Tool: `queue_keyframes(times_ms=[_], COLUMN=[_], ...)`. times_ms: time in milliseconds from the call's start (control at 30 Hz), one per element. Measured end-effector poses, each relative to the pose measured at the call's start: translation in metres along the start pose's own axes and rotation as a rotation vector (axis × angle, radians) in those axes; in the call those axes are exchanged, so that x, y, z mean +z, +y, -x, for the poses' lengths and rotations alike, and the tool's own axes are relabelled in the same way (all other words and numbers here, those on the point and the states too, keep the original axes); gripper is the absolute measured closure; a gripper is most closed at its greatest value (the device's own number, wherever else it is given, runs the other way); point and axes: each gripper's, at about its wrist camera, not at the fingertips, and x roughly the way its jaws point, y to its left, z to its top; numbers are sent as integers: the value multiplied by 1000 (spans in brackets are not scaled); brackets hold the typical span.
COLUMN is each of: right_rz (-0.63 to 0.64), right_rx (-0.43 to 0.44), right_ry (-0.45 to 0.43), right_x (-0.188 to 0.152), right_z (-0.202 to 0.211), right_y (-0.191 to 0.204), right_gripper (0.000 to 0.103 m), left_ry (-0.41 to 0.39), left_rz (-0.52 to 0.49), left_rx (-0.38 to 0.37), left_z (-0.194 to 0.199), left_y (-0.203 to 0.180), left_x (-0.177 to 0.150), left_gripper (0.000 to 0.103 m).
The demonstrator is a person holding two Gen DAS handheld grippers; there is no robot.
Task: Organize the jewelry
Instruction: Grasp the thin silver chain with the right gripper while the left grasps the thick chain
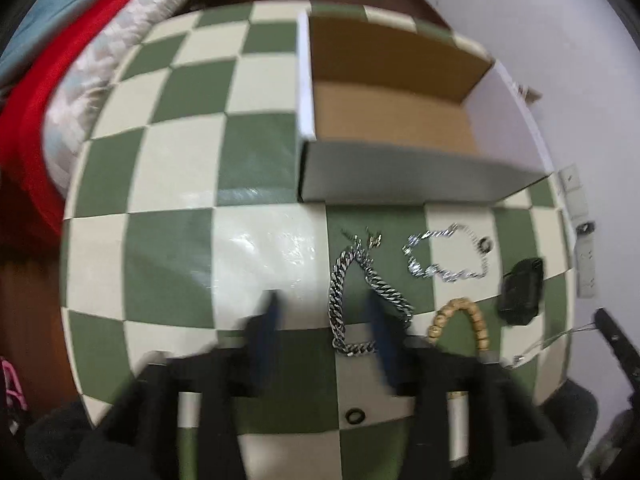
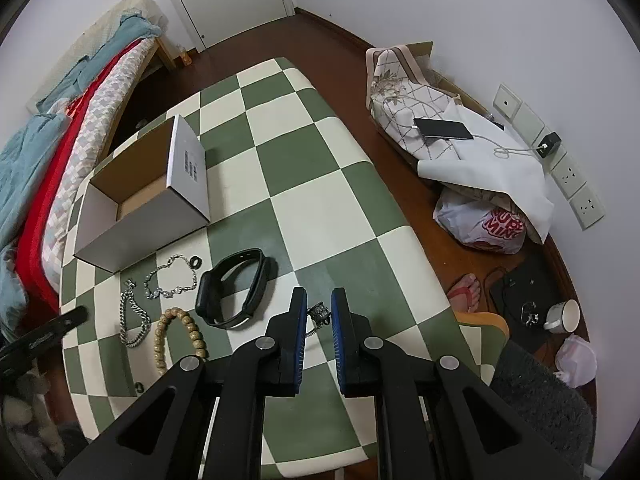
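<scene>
An open cardboard box [image 1: 400,116] [image 2: 140,208] stands on the checkered table. In front of it lie a heavy silver curb chain [image 1: 360,300] [image 2: 132,320], a thin silver bracelet [image 1: 444,256] [image 2: 170,276], a wooden bead bracelet [image 1: 460,324] [image 2: 180,340] and a black watch band [image 2: 236,288] [image 1: 520,292]. My left gripper [image 1: 324,316] is open, its right finger over the curb chain. My right gripper [image 2: 319,314] is narrowly open around a small silver pendant [image 2: 320,314] on a thin chain.
A small black ring [image 1: 355,415] lies near my left gripper's base. A bed with red and blue bedding [image 2: 48,152] runs along the table's left side. Right of the table are a phone on cloth [image 2: 442,130], bags, wall sockets [image 2: 568,176] and a cup [image 2: 564,316] on the floor.
</scene>
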Motion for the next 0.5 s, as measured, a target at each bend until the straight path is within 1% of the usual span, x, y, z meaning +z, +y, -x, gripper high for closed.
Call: queue_keyframes(times_ms=[33,100,133,167,200,233,267,333,433,500], right_rz=[-1,-2,-2,-3,-3,-5,-5,-1,2,4], right_rx=[1,1,1,0,-1,-2,-3,-8,-12,-10], right_ry=[1,5,8,11,13,14,15,16,13,9], right_x=[0,0,-1,-2,-2,-3,-3,-2,-1,0], right_z=[0,0,-1,-1,-2,-3,-3,-4,-6,-4], right_y=[0,1,0,1,0,-1,0,0,1,2], right_gripper=[90,90,90,90,90,90,90,90,90,90], left_ry=[7,17,-14,-39,-56,-64,-71,-77,-56,-66], left_rz=[-25,-114,-153,-192,-208,-211,-223,-239,-194,-155], left_rx=[24,85,108,119,94,66,78,86,68,59], left_z=[-5,-17,-17,-17,-16,-16,-16,-17,-13,-3], left_y=[-7,-22,-29,-36,-40,-42,-45,-47,-37,-24], left_x=[-2,-5,-7,-10,-12,-14,-16,-19,-24,-30], left_gripper=[53,52,55,61,83,93,97,97,98,98])
